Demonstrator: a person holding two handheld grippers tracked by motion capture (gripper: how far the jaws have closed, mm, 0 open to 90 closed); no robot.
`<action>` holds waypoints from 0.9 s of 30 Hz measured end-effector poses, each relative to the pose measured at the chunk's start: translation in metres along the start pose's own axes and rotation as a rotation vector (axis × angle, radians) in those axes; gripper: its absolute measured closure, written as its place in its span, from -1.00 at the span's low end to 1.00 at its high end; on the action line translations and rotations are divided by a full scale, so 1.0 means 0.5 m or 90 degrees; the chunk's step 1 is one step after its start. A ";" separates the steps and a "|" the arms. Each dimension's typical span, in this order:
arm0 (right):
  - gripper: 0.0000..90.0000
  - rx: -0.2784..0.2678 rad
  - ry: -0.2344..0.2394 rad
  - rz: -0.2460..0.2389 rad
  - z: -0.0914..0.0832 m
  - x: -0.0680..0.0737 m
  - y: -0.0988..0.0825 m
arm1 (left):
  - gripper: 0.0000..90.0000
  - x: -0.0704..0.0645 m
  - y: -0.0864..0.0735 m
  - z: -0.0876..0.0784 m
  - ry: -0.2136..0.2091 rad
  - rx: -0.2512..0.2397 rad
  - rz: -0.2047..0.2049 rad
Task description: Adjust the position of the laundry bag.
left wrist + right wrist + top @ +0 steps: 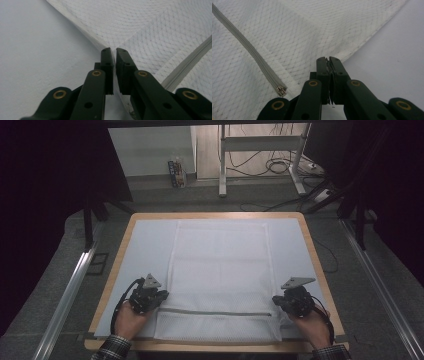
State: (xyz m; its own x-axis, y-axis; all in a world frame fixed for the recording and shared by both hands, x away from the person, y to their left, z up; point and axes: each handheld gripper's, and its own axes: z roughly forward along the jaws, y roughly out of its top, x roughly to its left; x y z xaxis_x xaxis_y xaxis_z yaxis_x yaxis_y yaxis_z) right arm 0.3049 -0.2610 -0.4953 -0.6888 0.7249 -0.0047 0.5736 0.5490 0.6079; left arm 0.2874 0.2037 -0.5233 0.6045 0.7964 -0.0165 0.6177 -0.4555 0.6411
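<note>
A white mesh bag [220, 270] lies flat on the pale mat [145, 245], its grey zipper [215, 312] running across near the front edge. My left gripper [162, 295] is at the bag's left edge by the zipper's end. In the left gripper view its jaws [114, 50] stand a narrow slit apart, with the bag's folded edge [100, 45] running into the slit. My right gripper [276, 300] is at the bag's right edge. In the right gripper view it [327, 58] is shut, with a sliver of mesh pinched between its pads. The zipper pull [281, 90] lies just to their left.
The wooden table rim [120, 250] frames the mat. Aluminium rails [70, 290] run along both sides of the table. Beyond the far edge are a metal stand [222, 165], floor cables [272, 165] and a small box [176, 174].
</note>
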 end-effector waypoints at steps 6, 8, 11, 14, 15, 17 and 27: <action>0.61 -0.014 -0.006 0.000 -0.001 -0.003 0.000 | 0.20 0.002 0.000 0.002 0.023 -0.023 -0.006; 0.46 -0.021 -0.011 0.001 0.001 -0.004 0.001 | -0.02 0.003 -0.001 0.004 0.031 -0.031 -0.007; 0.20 -0.028 -0.017 -0.002 0.005 -0.007 0.001 | -0.28 0.008 -0.001 0.006 0.019 -0.048 -0.021; -0.06 -0.034 -0.016 -0.004 0.009 -0.011 0.000 | -0.46 0.014 -0.002 0.007 -0.008 -0.062 -0.033; -0.15 -0.036 -0.017 -0.003 0.011 -0.012 0.000 | -0.52 0.014 -0.002 0.008 -0.015 -0.063 -0.037; -0.29 -0.040 -0.013 0.001 0.013 -0.016 0.000 | -0.64 0.014 -0.001 0.010 -0.022 -0.061 -0.035; -0.64 -0.059 -0.005 -0.012 0.021 -0.016 0.001 | -0.76 0.001 0.003 0.018 -0.032 -0.043 0.010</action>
State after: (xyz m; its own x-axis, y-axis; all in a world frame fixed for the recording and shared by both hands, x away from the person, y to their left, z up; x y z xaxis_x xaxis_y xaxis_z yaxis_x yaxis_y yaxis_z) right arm 0.3155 -0.2621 -0.5032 -0.6951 0.7186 -0.0229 0.5172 0.5219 0.6783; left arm 0.2928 0.1998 -0.5294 0.6398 0.7673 -0.0435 0.5731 -0.4386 0.6923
